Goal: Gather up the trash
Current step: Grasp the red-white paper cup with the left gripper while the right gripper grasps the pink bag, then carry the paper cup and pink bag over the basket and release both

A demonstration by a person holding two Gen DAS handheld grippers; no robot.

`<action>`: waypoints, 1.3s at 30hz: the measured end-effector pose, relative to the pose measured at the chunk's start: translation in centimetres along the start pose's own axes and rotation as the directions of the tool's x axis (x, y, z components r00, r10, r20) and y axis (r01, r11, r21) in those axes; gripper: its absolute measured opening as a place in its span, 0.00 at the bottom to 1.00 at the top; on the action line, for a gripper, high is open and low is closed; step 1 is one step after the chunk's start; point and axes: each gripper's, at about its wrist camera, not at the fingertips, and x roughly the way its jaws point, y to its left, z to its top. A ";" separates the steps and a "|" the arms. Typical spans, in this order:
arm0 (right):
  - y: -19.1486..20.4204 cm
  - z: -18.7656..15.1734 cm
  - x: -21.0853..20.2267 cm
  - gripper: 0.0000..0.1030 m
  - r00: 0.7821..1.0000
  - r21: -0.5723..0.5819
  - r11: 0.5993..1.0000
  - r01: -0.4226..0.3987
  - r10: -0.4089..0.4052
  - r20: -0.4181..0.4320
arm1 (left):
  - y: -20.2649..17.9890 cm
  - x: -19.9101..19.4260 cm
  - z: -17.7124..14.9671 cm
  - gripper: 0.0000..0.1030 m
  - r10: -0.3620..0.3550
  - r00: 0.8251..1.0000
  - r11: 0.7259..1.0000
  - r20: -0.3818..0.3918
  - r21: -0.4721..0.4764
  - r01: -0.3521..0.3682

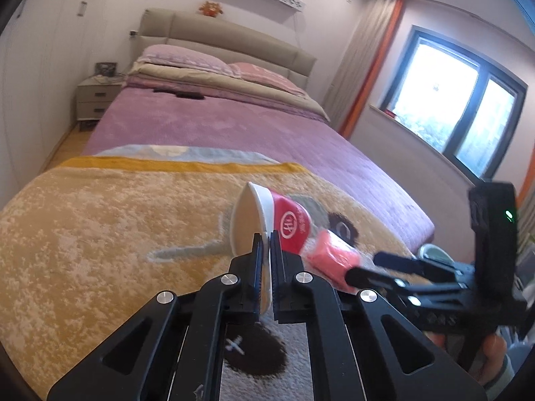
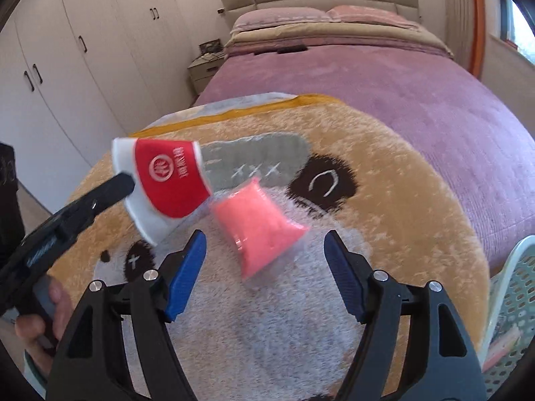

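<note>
On the patterned blanket (image 2: 384, 173) at the foot of the bed (image 2: 418, 100), a red and white paper cup (image 1: 284, 224) is pinched by its rim in the clenched left gripper (image 1: 265, 247) and held tilted off the fabric. A pink packet (image 2: 257, 227) lies ahead of the right gripper (image 2: 264, 254), whose jaws are spread wide with nothing gripped. Neither piece is judged binned yet. A perforated basket (image 2: 515, 287) is seen at the right edge; open blanket surrounds the packet.
</note>
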 end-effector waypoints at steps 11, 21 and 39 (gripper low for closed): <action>1.9 0.6 2.5 0.76 0.998 -0.125 0.990 0.061 -0.061 -0.001 | -0.9 1.0 -1.0 0.03 -0.039 0.998 0.999 -0.055 0.026 0.040; 2.7 -0.3 0.8 0.47 0.996 -0.156 0.985 0.078 -0.069 0.061 | -1.9 0.9 -1.4 0.03 -0.036 0.998 0.997 -0.052 0.073 0.040; -7.0 -6.1 -13.1 0.47 0.936 0.119 0.961 0.250 -0.271 0.225 | -10.7 -2.3 -1.6 0.02 -0.222 0.975 0.952 -0.007 0.216 0.218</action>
